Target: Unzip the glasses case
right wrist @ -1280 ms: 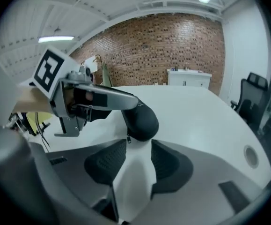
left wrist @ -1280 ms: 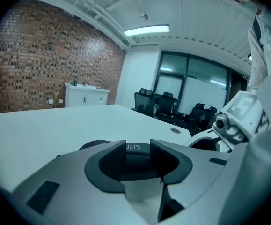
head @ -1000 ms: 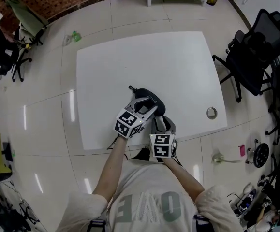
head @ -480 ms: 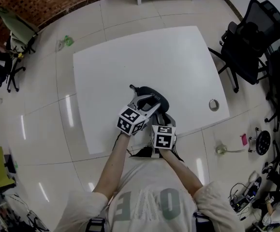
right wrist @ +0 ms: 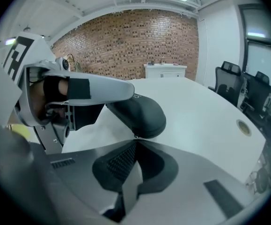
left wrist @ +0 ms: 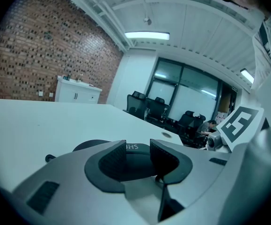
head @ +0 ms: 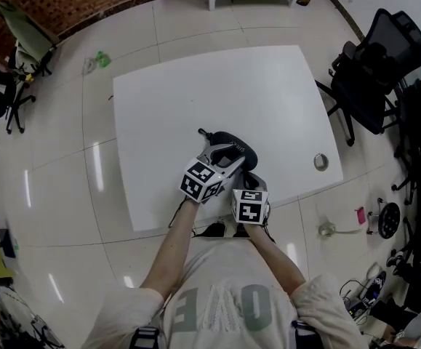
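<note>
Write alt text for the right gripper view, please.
The right gripper has just closed its jaws, tips meeting at the near edge of a black glasses case on a white table; whether they pinch anything is unclear. The left gripper holds the case from the left.

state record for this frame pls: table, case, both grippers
surface: white table
object: black glasses case, lying toward the person's side of the table
case state: looks closed, no gap visible
left: left gripper, fingers on either side of the case, clamped on it
right: right gripper, fingers just closed, tips together at the case's near end; whether they pinch anything is too small to tell
</note>
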A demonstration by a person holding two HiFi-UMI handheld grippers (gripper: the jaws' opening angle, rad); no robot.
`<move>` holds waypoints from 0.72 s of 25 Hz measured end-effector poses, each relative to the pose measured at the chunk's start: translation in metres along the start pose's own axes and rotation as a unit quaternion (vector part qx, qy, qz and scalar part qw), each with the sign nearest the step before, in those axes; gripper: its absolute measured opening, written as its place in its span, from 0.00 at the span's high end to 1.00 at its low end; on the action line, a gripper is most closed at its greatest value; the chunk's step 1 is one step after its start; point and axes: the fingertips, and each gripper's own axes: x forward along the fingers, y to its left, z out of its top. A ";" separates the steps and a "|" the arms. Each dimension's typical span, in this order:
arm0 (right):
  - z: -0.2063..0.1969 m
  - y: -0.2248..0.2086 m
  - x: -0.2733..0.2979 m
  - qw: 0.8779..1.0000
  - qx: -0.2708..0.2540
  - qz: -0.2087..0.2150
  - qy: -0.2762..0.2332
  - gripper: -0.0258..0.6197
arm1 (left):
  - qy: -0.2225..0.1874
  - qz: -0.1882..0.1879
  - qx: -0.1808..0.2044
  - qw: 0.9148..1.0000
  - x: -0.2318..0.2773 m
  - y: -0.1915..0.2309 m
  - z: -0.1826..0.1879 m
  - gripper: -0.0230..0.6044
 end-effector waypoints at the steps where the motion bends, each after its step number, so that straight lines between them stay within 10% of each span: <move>1: 0.001 0.000 0.000 1.000 -0.007 0.003 -0.002 0.96 | 0.002 0.001 0.001 1.000 0.000 0.000 0.000 0.74; 18: -0.015 0.019 -0.007 0.986 -0.118 0.114 0.019 0.96 | 0.062 0.112 0.012 0.992 0.021 -0.009 0.006 0.78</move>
